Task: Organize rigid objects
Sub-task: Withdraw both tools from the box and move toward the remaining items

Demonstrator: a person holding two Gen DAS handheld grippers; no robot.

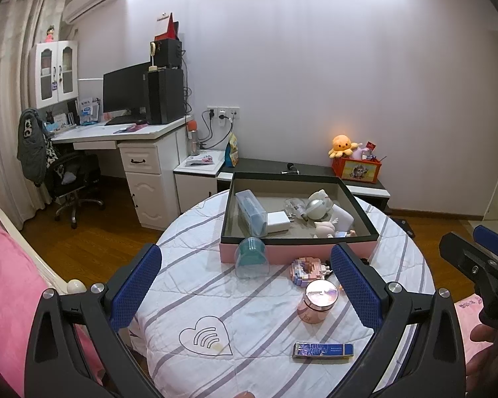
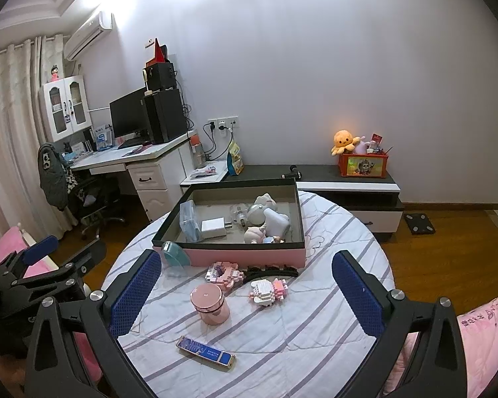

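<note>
- Judging by how things lie, the sorting is partly done: the pink box [image 2: 245, 257] at the far edge of the round table [image 2: 332, 331] already holds a clear case, a white charger, a clear plug-like piece, a round white toy, a white pouch and a small doll — about six things, though they overlap.
- Left out on the table: one teal tape dispenser [image 1: 251, 258] leaning against the box's near wall, two pink brick-built toys [image 2: 220, 273] [image 2: 269, 290], one black hair clip [image 2: 270, 272] between them, one pink jar [image 2: 210, 303] near the middle, and one blue flat box [image 2: 206, 351] by the near edge. Six in all.
- The left gripper [image 1: 245, 293] and the right gripper [image 2: 245, 295] both hover above the near edge with jaws spread wide, holding nothing.
</note>
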